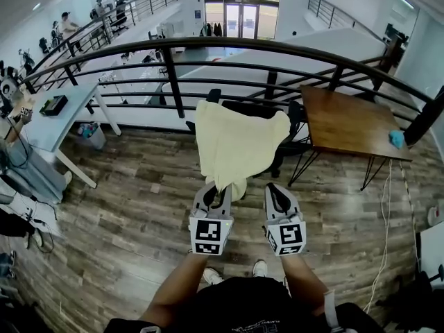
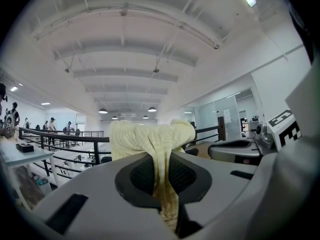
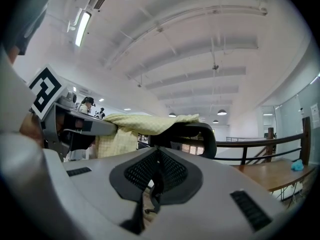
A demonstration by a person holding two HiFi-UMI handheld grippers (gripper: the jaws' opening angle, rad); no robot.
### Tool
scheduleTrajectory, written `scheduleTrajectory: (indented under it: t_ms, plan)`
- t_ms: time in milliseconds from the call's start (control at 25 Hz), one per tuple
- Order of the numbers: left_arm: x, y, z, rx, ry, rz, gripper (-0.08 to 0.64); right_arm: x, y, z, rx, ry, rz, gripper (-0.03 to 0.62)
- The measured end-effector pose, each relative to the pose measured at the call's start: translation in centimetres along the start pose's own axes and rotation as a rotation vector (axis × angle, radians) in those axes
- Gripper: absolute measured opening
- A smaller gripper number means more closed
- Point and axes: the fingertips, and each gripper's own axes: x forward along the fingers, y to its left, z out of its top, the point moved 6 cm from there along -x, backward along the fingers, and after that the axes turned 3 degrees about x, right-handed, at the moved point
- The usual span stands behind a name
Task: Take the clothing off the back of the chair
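Observation:
A pale yellow garment [image 1: 236,144] is draped over the back of a black office chair [image 1: 251,108] in front of me. My left gripper [image 1: 220,190] is shut on the garment's hanging lower edge. In the left gripper view the yellow garment [image 2: 150,139] runs up from between the pads of the left gripper [image 2: 161,178]. My right gripper [image 1: 273,189] is just to the right of the garment, apart from it, jaws together with nothing in them. In the right gripper view the right gripper [image 3: 157,179] points at the chair back [image 3: 192,134], with the garment [image 3: 145,124] lying over its top.
A dark metal railing [image 1: 208,55] runs behind the chair, with a drop beyond it. A wooden table [image 1: 347,123] with a blue rag [image 1: 397,139] stands to the right. A white desk [image 1: 48,127] is at the left. A cable [image 1: 386,241] trails on the wooden floor at the right.

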Motion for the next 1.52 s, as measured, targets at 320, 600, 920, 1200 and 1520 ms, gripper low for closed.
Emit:
scheduleTrajectory:
  t_ms: [320,600,920,1200,1520]
  plan:
    - [-0.7,1.2,1.6,0.0,-0.041,0.009,0.044,0.5,0.3,1.1,-0.006,-0.028,-0.015,0.025]
    - [-1.3,1.8,0.3,-0.008,-0.024,-0.006,0.044,0.9,1.0,0.1,0.001,-0.016,-0.031,0.025]
    - [-1.5,2.1,-0.5,-0.008,-0.011,-0.052,0.044,0.6,2.4,-0.1,0.007,-0.002,-0.065,0.025]
    - [-2.7,1.3,-0.6,-0.008,-0.005,-0.023,0.044,-0.7,2.7,0.2,-0.006,-0.005,-0.031,0.025]
    - [-4.4,-1.6,0.3,-0.017,-0.019,0.0,0.044,-3.6,1.5,0.8,-0.003,-0.023,-0.025,0.025]
